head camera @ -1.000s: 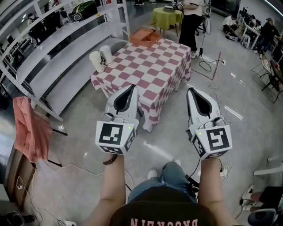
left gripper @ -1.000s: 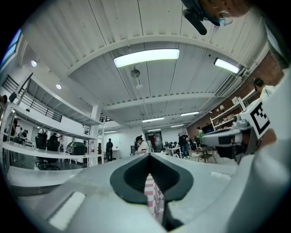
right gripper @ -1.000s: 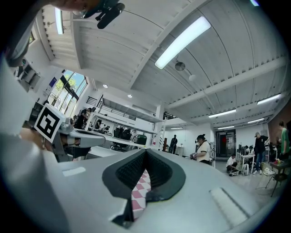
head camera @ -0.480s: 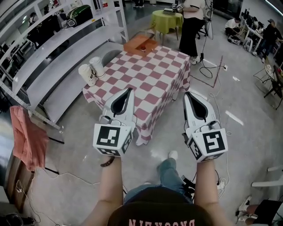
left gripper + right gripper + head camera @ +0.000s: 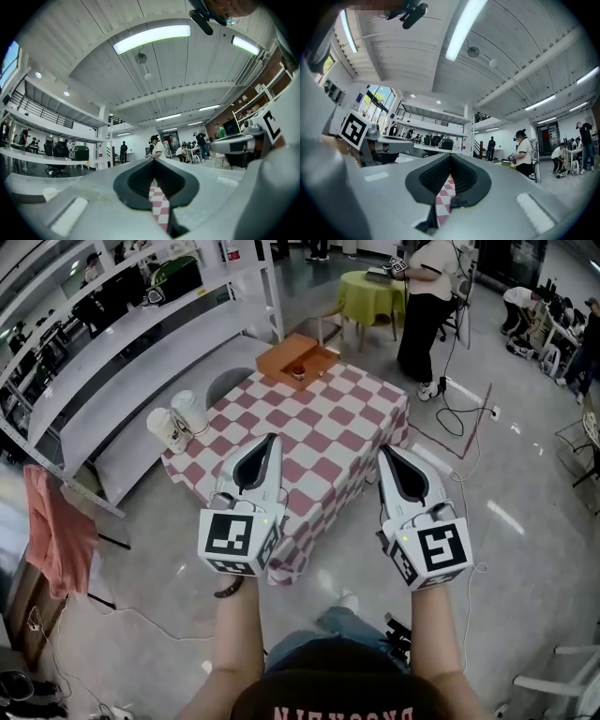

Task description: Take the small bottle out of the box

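An open orange box [image 5: 298,354] stands at the far end of a table with a red-and-white checked cloth [image 5: 319,427]. Inside it a small dark object [image 5: 299,371] shows, too small to tell for sure as the bottle. Both grippers are held level over the table's near edge, far short of the box. My left gripper [image 5: 273,438] is shut with nothing in it, and my right gripper [image 5: 382,450] is shut and empty too. In the left gripper view the closed jaws [image 5: 154,161] leave only a sliver of checked cloth visible. The right gripper view shows its closed jaws [image 5: 451,157] the same way.
Two white jugs [image 5: 178,420] stand on the table's left corner. Long white shelving [image 5: 112,343] runs along the left, with a pink cloth [image 5: 56,521] hanging near it. Behind the table are a green round table [image 5: 370,292], a standing person [image 5: 427,306] and floor cables [image 5: 464,395].
The table has drawn closer and lower in the head view. Both grippers, earlier short of it, now reach over its near edge. Their jaws stay shut.
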The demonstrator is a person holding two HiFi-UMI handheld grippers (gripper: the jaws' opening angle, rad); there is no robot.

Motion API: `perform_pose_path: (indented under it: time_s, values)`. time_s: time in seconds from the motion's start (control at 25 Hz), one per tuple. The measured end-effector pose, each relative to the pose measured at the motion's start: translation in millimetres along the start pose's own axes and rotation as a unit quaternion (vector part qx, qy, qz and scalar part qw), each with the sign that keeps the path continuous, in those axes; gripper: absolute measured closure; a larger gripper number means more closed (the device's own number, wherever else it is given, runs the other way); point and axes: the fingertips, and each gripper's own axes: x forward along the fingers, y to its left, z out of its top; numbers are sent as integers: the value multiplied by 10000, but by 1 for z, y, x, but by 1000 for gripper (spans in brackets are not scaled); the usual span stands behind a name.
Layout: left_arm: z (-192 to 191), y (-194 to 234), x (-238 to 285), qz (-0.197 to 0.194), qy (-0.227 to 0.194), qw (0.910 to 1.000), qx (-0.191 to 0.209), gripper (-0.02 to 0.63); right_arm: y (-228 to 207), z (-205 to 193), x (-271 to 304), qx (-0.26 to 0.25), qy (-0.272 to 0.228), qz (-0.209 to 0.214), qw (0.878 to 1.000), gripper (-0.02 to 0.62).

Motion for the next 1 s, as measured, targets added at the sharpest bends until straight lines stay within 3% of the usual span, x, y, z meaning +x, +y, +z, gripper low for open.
perform_pose_path:
  time_s: [0.36, 0.6, 1.0]
  values:
    - [-22, 3, 61, 409, 76, 9990, -182, 606, -69, -26, 46, 13, 81, 249, 9997, 594]
    - [-29, 11, 99, 610, 295, 9977, -80, 606, -101, -35, 78, 107, 138, 433, 9989, 592]
    - [-72, 60, 174, 946, 468, 9941, -232, 606, -136, -69, 165, -40, 322, 835, 9960, 592]
